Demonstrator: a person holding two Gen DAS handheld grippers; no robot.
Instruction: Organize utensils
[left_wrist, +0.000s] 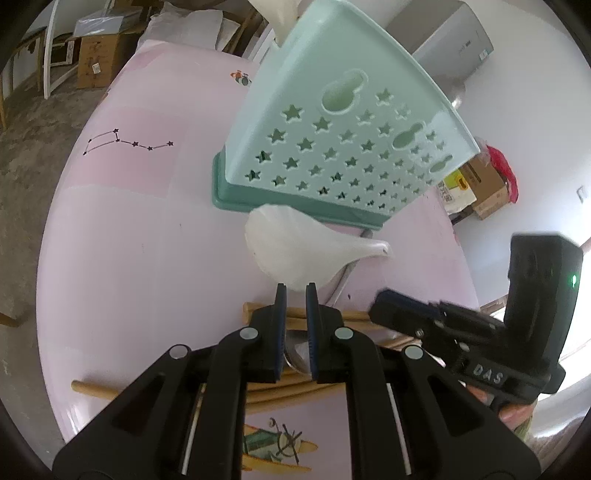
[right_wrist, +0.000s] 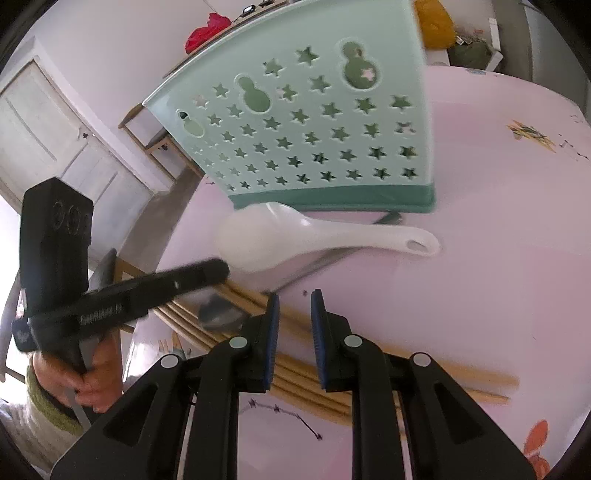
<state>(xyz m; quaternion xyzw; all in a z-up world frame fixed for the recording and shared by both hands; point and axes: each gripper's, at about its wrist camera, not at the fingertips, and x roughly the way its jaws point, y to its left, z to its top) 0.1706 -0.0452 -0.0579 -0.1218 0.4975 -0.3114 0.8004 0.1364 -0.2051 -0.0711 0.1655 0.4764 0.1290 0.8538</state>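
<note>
A white ladle spoon lies on the pink table in front of the mint star-holed utensil holder. A metal spoon rests on a bundle of wooden chopsticks, its handle running under the ladle. My left gripper hovers over the metal spoon's bowl, its tips at the ladle's bowl, jaws almost together with nothing pinched. My right gripper hangs above the chopsticks, its jaws a little apart and empty.
The pink table carries printed drawings. Cardboard boxes, a chair and a grey appliance stand beyond its edge. A hand holds the left gripper's handle at the left of the right wrist view.
</note>
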